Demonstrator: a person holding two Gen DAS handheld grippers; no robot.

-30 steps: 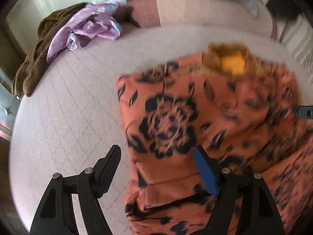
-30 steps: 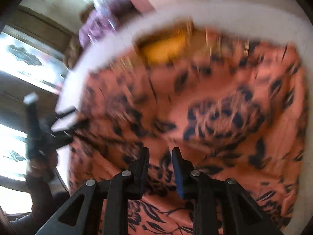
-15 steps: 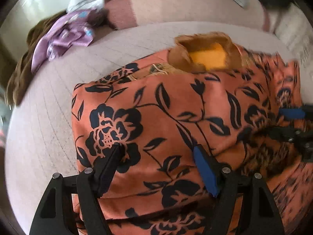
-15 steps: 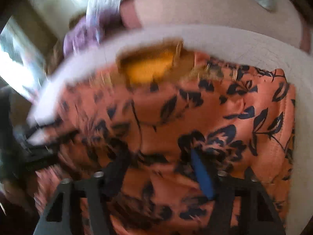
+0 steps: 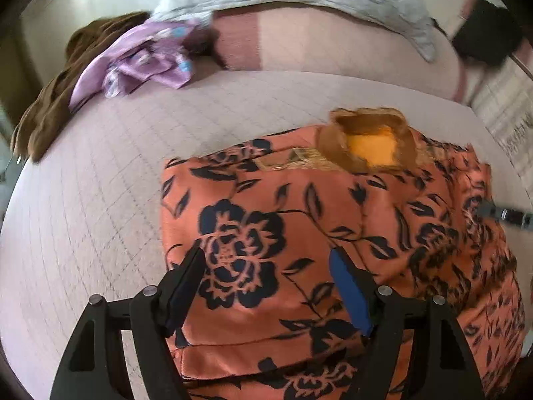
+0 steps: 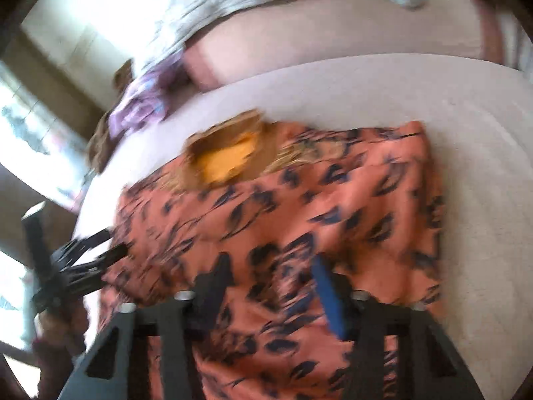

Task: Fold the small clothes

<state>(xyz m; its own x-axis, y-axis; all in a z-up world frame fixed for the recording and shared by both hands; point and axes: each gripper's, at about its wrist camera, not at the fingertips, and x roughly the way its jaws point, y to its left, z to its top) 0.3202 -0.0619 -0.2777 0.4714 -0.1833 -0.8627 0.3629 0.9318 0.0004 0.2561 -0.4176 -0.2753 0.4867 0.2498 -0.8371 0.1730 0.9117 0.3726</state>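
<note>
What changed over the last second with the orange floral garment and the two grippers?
The right gripper, shut a second ago, has just been opening then closing; its jaws now stand apart over the orange black-flowered garment. The left gripper stayed open. The garment stayed on the pale quilted bed.

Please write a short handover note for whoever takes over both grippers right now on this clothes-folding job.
Left gripper: open, over the orange floral garment, gripping nothing.
Right gripper: jaws apart and just now closing, above the same garment; the blurred view shows no cloth pinched.
The garment lies on the pale quilted bed surface, side edges turned in, collar with its yellow lining at the far end.
Left: finish folding it. A purple garment and a brown one sit unfolded at the far left.
</note>
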